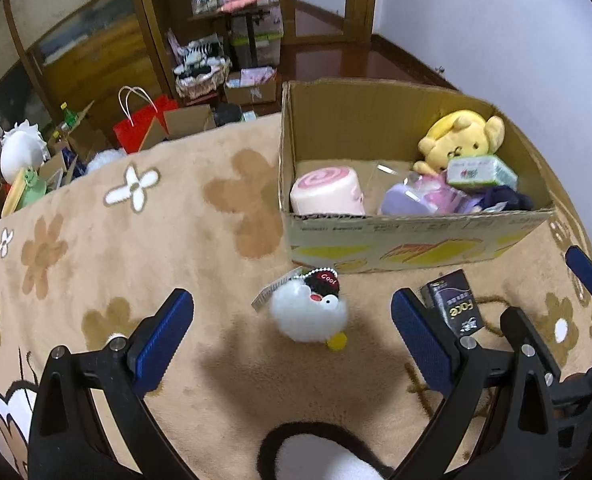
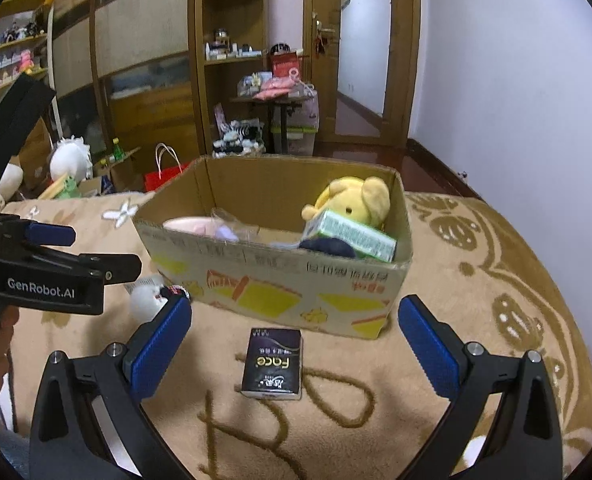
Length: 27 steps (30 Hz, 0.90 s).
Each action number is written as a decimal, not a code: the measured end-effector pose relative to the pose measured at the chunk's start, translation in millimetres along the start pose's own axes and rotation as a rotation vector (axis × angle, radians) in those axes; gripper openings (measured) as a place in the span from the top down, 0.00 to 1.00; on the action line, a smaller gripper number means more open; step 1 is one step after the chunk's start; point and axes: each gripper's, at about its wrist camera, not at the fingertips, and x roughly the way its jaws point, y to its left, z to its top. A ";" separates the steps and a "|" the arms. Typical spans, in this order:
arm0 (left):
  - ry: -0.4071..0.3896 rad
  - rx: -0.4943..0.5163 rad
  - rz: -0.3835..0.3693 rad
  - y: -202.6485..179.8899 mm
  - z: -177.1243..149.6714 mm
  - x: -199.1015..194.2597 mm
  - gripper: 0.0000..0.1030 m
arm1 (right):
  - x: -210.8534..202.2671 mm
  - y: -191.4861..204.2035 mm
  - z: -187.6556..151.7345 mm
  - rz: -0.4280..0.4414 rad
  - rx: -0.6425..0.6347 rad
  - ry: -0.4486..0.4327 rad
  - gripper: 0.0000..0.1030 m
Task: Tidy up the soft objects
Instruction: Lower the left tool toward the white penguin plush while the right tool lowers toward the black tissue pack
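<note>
A plush tan blanket (image 1: 144, 248) patterned with brown and white flowers covers the surface in the foreground. Beyond its far edge stands tall wooden shelving (image 2: 232, 56), its shelves crowded with small boxes and bottles, beside wooden panelled cabinets (image 1: 92, 52). A small dark table (image 2: 280, 104) piled with pink items stands near an open wooden door (image 2: 324, 60) that leads into a lit hallway. The floor (image 1: 336, 60) is glossy reddish-brown wood, and the wall (image 2: 516, 80) on the right is plain white with a dark baseboard. A red paper bag (image 1: 142, 122) with white handles sits among open cartons on the floor, near a frilled basket (image 1: 202, 76) of soft items.
</note>
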 end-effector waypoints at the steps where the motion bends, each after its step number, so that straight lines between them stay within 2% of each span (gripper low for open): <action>1: 0.010 -0.001 0.001 0.2 0.7 4.5 0.04 | 3.4 0.6 -1.7 -0.004 -0.001 0.009 0.00; 13: 0.145 0.008 0.020 -2.2 3.2 53.9 0.04 | 42.2 -4.2 -12.7 -0.024 0.022 0.110 0.00; 27: 0.252 -0.011 0.046 -2.6 0.7 100.5 0.04 | 79.4 -1.6 -27.3 -0.038 0.013 0.218 0.00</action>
